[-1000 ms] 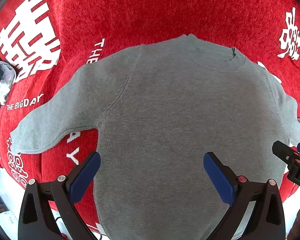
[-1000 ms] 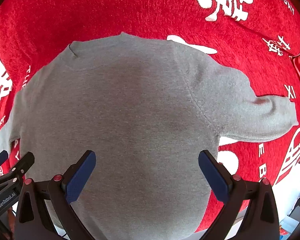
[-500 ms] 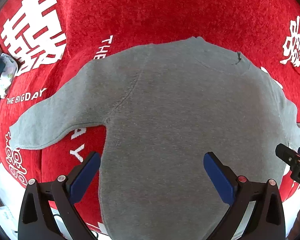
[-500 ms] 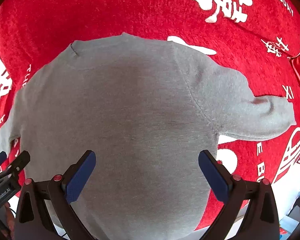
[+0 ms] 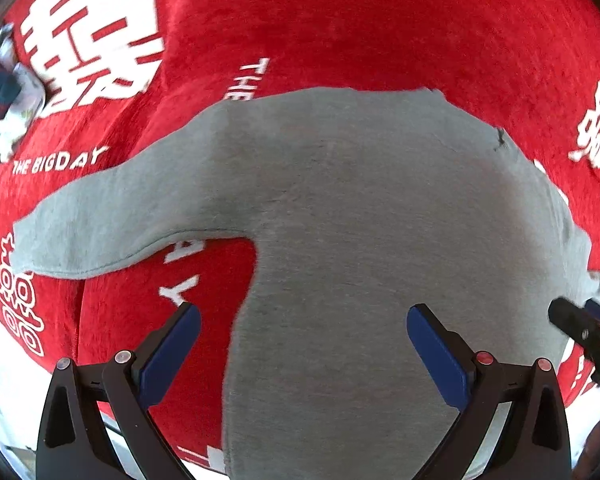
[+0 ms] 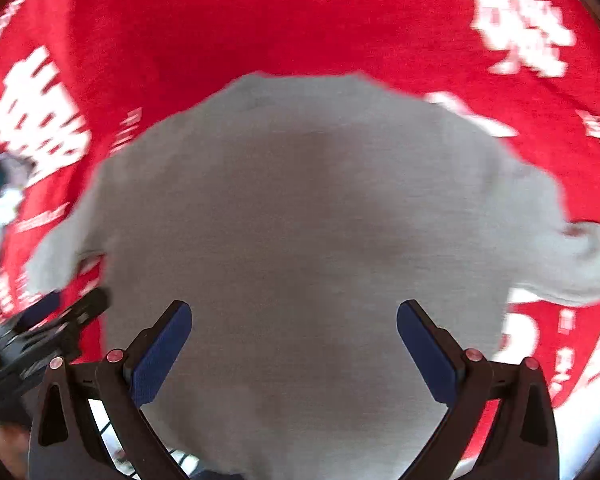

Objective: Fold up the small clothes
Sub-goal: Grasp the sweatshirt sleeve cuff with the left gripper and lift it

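- Both grippers have drifted left across the scene since the earlier frames: in the right wrist view the whole picture now smears, and the left sleeve, cut off at the edge before, shows in full
- The right gripper has its jaws spread wide and holds nothing; its blue pads hang over the near part of the garment's body
- The left gripper is just as wide and empty; its left pad sits over bare red cloth, its right pad over grey fabric, so it straddles the garment's left side seam
- The grey sweatshirt lies flat on the red printed blanket, neck far, hem near, both sleeves spread outward
- The left sleeve angles out to the left, its cuff near the blanket's left edge; the right sleeve shows a small dark mark near its cuff
- A bundle of other fabric sits at the far left, well apart
- No fold has begun; the leftward shift suggests the left sleeve or left side comes first, though neither gripper touches cloth yet
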Demonstrator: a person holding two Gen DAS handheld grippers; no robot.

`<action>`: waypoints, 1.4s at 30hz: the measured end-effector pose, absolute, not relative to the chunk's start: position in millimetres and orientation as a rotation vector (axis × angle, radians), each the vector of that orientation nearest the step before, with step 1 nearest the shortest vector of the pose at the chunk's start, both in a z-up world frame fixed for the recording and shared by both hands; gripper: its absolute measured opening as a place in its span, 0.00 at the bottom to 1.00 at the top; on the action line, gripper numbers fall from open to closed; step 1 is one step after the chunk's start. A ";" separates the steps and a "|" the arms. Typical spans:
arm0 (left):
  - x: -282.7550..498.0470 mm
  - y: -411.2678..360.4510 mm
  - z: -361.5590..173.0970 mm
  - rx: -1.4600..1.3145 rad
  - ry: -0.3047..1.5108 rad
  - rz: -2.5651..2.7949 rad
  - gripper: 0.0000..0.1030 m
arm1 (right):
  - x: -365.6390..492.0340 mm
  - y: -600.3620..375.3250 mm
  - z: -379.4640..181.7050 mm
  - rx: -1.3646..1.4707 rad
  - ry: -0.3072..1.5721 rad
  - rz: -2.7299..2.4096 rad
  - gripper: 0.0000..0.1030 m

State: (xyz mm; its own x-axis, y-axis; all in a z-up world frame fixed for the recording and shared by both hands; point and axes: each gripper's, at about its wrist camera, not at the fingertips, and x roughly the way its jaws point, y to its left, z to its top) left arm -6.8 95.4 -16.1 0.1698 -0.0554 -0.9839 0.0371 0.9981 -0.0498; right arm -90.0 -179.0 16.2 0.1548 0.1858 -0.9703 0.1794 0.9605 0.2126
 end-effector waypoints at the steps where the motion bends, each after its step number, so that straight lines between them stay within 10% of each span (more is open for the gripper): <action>1: -6.3 106.5 -17.8 -0.041 1.394 -0.060 1.00 | -88.4 -171.7 14.6 0.312 1.431 0.035 1.00; 21: 8.1 343.1 -110.9 -0.635 1.271 0.210 1.00 | -76.2 -51.4 -21.1 0.158 1.564 0.241 1.00; 23: 11.4 341.6 -106.6 -0.619 1.233 0.220 0.92 | -75.0 -49.2 -21.3 0.156 1.570 0.239 1.00; 27: 18.0 341.6 -102.3 -0.565 1.215 0.207 0.08 | -76.2 -46.0 -16.0 0.145 1.557 0.245 1.00; 42: 38.3 186.3 55.6 -0.160 0.904 -0.226 0.07 | -101.1 -138.1 16.2 0.312 1.422 0.157 0.99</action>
State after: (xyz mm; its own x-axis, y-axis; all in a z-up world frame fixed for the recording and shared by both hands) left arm 38.3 186.3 55.6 0.5969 -0.2608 -0.7587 0.1264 0.9644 -0.2321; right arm -101.1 -138.1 16.2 0.1468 0.2918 -0.9452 0.0786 0.9490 0.3052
